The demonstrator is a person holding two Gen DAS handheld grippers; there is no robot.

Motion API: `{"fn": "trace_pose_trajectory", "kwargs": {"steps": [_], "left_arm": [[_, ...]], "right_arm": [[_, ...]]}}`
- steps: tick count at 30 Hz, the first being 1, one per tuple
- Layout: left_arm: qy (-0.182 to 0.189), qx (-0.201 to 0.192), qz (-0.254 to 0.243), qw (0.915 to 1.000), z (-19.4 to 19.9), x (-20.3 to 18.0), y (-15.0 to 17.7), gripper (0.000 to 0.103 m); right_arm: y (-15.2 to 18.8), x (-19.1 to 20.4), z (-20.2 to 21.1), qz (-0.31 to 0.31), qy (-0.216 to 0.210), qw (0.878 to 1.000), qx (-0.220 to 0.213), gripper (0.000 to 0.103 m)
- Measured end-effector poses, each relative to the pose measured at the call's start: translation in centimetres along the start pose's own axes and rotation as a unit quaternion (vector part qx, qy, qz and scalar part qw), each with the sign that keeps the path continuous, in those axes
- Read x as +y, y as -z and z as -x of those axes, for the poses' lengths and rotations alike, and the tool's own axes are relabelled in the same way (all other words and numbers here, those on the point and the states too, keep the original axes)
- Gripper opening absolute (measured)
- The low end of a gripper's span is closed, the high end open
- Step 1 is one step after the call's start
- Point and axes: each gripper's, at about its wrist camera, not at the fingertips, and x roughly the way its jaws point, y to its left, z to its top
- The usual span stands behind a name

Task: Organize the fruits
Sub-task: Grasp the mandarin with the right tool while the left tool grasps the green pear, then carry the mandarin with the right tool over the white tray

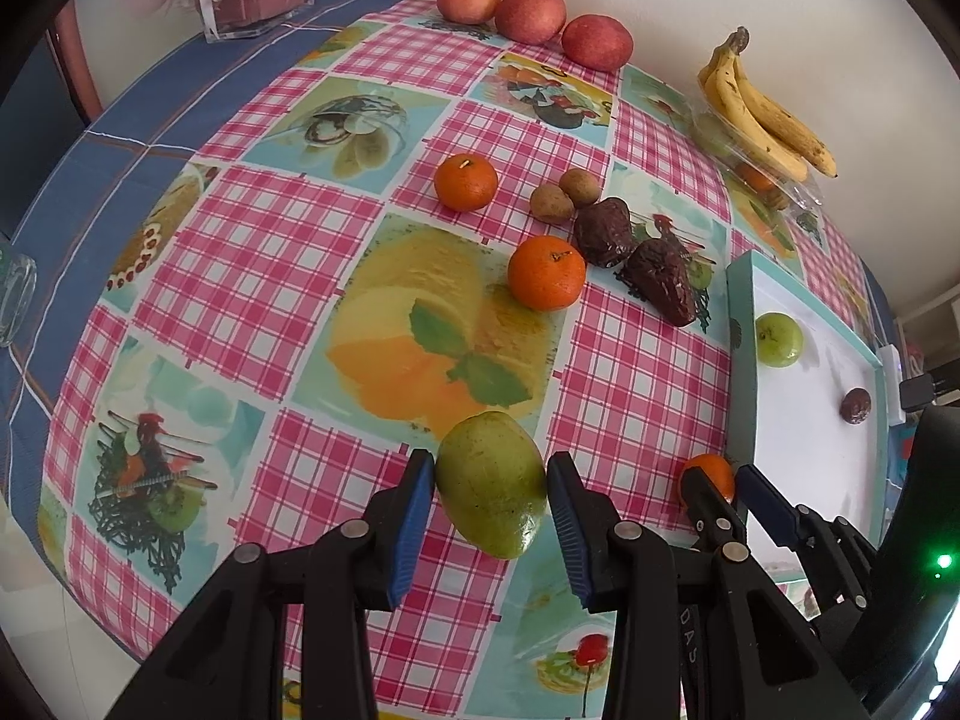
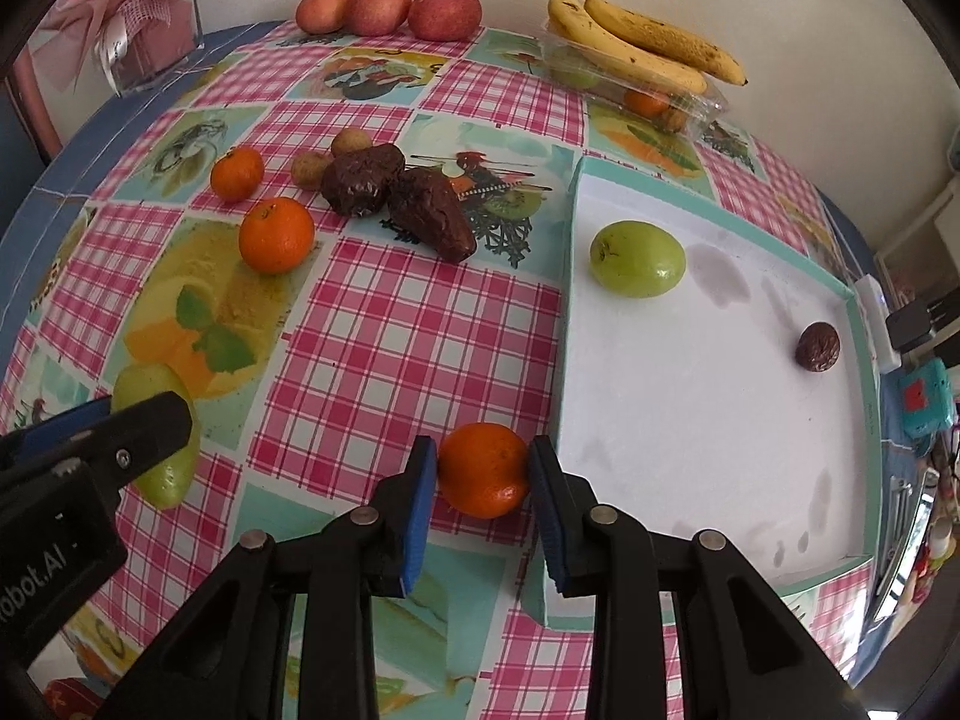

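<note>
My left gripper (image 1: 489, 489) is shut on a green mango (image 1: 489, 492) just above the checked tablecloth (image 1: 288, 276); the mango also shows in the right wrist view (image 2: 159, 432). My right gripper (image 2: 483, 471) is shut on a mandarin (image 2: 483, 468), next to the left wall of the white tray (image 2: 690, 420); that mandarin also shows in the left wrist view (image 1: 708, 477). In the tray lie a green fruit (image 2: 637, 259) and a dark passion fruit (image 2: 817, 346). Two mandarins (image 2: 276, 235) (image 2: 237, 173), two dark avocados (image 2: 429, 213) and two small brown fruits (image 2: 309, 169) lie on the table.
Three red apples (image 2: 387, 7) line the far edge by the wall. Bananas (image 2: 642, 42) rest on a clear plastic box at the far right. A pink gift box (image 2: 150, 30) stands at the far left. A glass (image 1: 15, 294) stands at the left edge.
</note>
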Motion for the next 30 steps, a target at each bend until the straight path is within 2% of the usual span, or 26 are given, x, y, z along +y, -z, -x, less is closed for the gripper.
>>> {"fn": "trace_pose_trajectory", "kwargs": {"steps": [10,15,17,25,30], "left_arm": [[-0.004,-0.003,0.006,1.0000,0.1,0.0,0.1,0.042],[-0.007,-0.008,0.010,0.9999,0.2,0.1,0.0,0.042],[-0.007,-0.009,0.012,0.9999,0.3,0.1,0.0,0.042],[0.000,-0.028,0.002,0.9996,1.5,-0.8,0.0,0.041],[0.003,-0.031,-0.018,0.9993,1.8,-2.3,0.3,0.041]], "right_arm": [[0.1,-0.1,0.1,-0.004,-0.004,1.000,-0.001,0.032],[0.0,-0.6,0.5,-0.032,-0.067,0.997,-0.002,0.031],[-0.2,-0.6,1.1,-0.037,-0.078,0.996,-0.010,0.031],[-0.8,-1.7,4.7,-0.059,-0.091,0.992,-0.057,0.031],[-0.6,-3.7,5.0,-0.086,-0.085,0.991,-0.057,0.031]]}}
